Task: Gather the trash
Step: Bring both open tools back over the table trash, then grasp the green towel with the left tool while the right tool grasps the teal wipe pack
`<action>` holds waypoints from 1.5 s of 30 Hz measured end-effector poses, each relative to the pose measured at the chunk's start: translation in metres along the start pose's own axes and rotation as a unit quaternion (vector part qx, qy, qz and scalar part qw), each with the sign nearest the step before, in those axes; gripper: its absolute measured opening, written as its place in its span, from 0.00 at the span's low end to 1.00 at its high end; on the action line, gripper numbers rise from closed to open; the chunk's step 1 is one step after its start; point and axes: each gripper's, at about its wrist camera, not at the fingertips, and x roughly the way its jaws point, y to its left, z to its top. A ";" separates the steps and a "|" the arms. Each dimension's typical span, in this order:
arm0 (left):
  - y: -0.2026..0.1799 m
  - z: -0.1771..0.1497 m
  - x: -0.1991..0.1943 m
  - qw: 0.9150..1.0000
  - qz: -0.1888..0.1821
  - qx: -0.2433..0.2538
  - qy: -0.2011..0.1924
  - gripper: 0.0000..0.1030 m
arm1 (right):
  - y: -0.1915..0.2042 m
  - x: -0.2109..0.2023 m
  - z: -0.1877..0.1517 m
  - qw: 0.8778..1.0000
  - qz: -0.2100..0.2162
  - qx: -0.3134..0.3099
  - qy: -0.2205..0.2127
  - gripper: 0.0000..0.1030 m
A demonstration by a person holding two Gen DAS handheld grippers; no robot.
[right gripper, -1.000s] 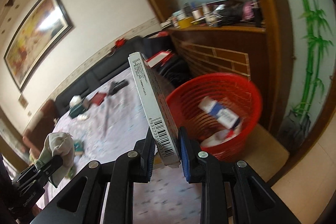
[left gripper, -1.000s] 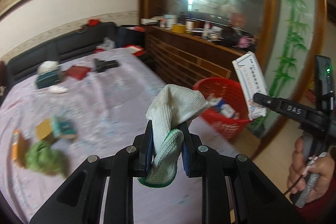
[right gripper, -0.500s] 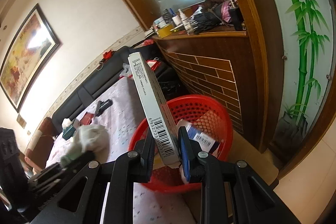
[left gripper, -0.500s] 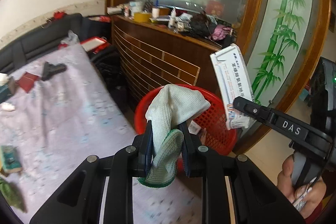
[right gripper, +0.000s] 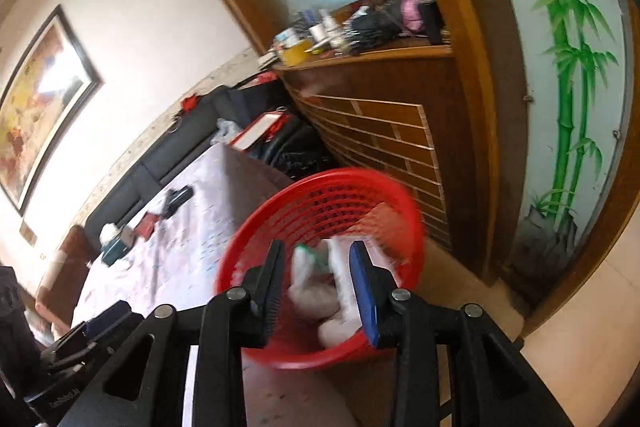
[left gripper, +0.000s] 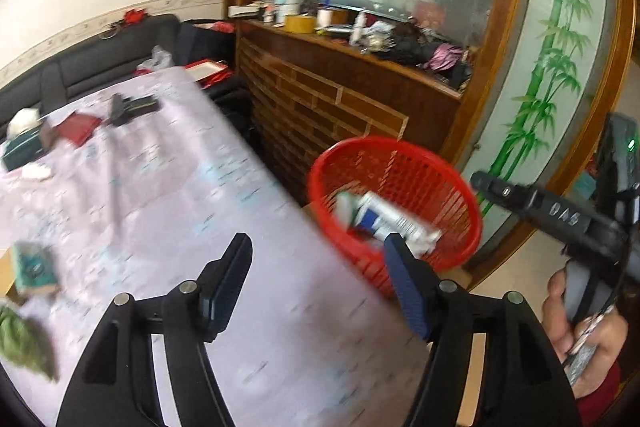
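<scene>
A red mesh basket (left gripper: 400, 163) (right gripper: 320, 195) stands on the floor off the table's corner, below both grippers. My left gripper (left gripper: 318, 241) hangs over the table edge beside the basket, its jaws opening with nothing between them. My right gripper (right gripper: 318, 247) sits right above the basket, its jaws also opening and holding nothing. Inside the basket lie a white glove with green trim (right gripper: 312, 287) and white and blue boxes (left gripper: 392, 227), all blurred. In the left wrist view the right gripper (left gripper: 492, 187) reaches in from the right, held by a hand (left gripper: 588, 331).
On the lilac tablecloth (left gripper: 168, 195) lie a green cloth (left gripper: 20, 339), a teal box (left gripper: 34, 267), a red wallet (left gripper: 78, 127), a black object (left gripper: 130, 107) and a tissue box (left gripper: 22, 143). A brown cabinet (left gripper: 340, 95) with a cluttered top stands behind the basket.
Both grippers have opened. The white glove has left the left jaws and the white box the right jaws; both now lie in the basket. The left gripper has swung back towards the table.
</scene>
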 end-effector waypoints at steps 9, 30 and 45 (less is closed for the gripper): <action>0.059 -0.059 -0.059 0.998 0.058 -0.025 0.008 0.66 | 0.098 0.014 -0.057 0.991 0.067 -0.097 0.065 0.46; 0.275 -0.109 -0.102 0.960 0.202 -0.193 0.021 0.78 | 0.221 0.021 -0.131 0.960 0.119 -0.224 0.120 0.57; 0.273 -0.110 -0.088 0.960 0.214 -0.182 0.010 0.49 | 0.271 0.052 -0.133 0.944 0.136 -0.263 0.148 0.57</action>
